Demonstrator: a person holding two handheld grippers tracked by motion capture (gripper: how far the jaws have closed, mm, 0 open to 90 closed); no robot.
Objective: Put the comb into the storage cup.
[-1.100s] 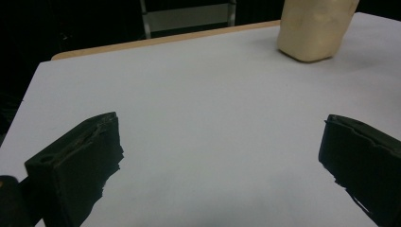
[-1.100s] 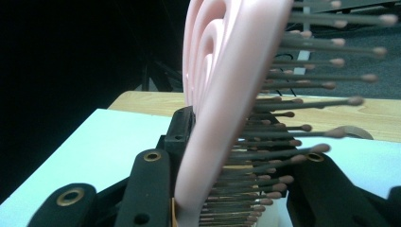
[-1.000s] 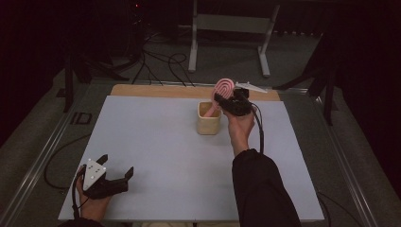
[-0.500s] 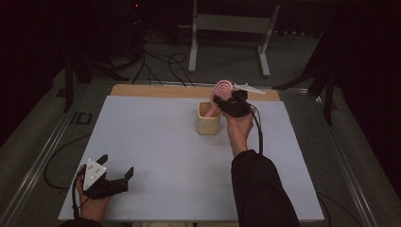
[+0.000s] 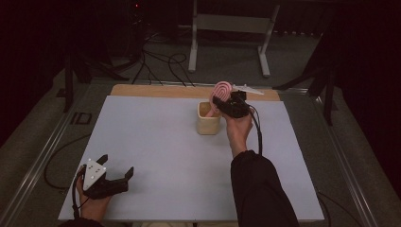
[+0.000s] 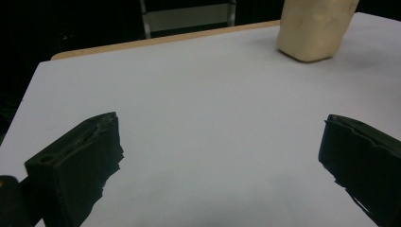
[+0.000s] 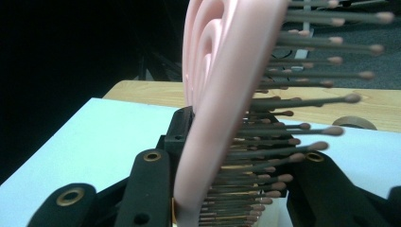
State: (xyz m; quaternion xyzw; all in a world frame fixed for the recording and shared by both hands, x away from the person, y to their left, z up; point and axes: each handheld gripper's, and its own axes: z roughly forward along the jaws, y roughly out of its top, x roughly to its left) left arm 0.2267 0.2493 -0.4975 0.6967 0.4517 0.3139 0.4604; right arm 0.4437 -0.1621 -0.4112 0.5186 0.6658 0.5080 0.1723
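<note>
Hairbrush (image 5: 221, 90) barely moved in the last second, clamped in the right gripper (image 5: 226, 105) above the beige cup (image 5: 208, 124); left gripper (image 5: 115, 176) rests wide open, empty

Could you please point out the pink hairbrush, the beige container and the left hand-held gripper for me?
pink hairbrush (image 7: 222, 94): right gripper view, on the pink back of its head.
beige container (image 5: 208, 125): high view, on its front wall.
left hand-held gripper (image 5: 116, 166): high view, midway between its open fingertips.

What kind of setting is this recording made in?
Probably a lab or recording studio, not a home: a white-topped table in a dark room, loose cables on the floor, and a metal stand behind.
</note>
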